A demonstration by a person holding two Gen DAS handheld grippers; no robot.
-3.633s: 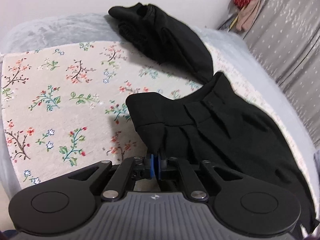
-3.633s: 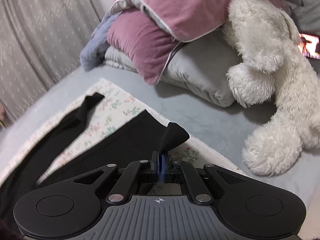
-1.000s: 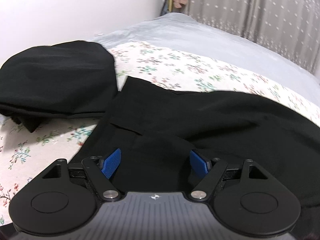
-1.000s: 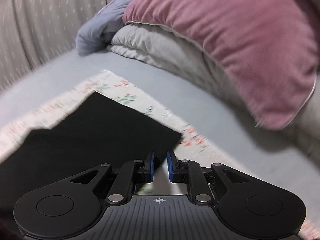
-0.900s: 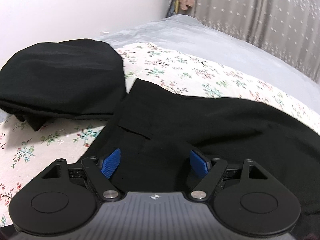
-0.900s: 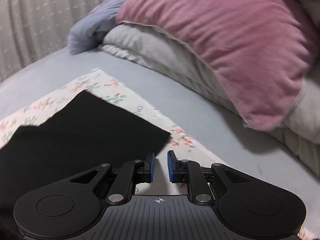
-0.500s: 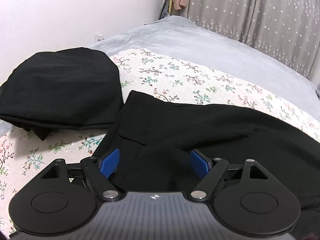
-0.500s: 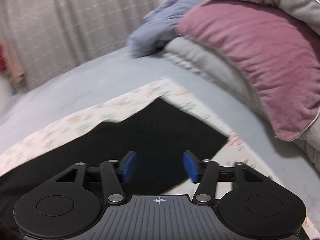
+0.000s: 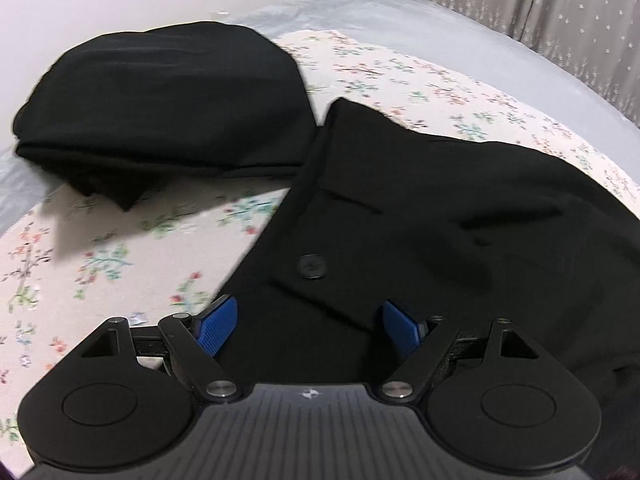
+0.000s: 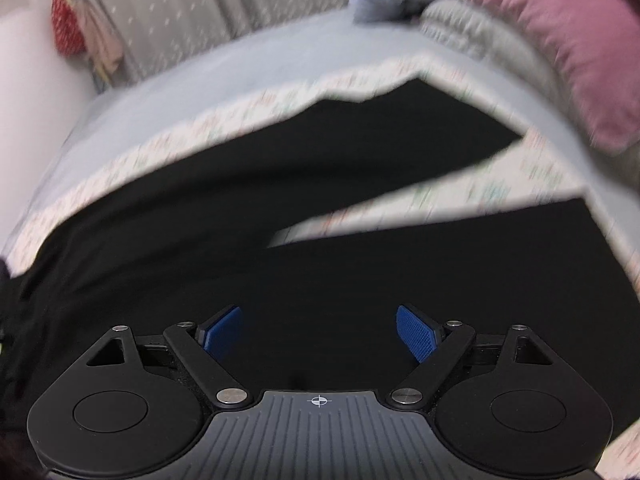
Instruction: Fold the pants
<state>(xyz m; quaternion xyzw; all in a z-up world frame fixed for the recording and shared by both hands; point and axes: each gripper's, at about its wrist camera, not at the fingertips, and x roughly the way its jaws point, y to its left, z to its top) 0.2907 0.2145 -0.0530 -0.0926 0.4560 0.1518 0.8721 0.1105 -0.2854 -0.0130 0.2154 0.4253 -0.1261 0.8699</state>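
From the left wrist, the left gripper (image 9: pixel 308 326) hangs with its blue pads spread wide and nothing between them, over the waist end of the black pants (image 9: pixel 440 232), which lie flat on a floral sheet (image 9: pixel 120 256). A black button (image 9: pixel 313 266) shows just ahead. A folded black garment (image 9: pixel 160 96) sits beside the waistband.

From the right wrist, blurred, the right gripper (image 10: pixel 318 334) is likewise spread and empty above the pants (image 10: pixel 280 208), whose two legs seem to part toward a pink pillow (image 10: pixel 560 36).

bed (image 9: pixel 420 4) | floral sheet (image 9: pixel 400 68) (spread) | pants (image 9: pixel 440 216) | folded black garment (image 9: pixel 160 96)
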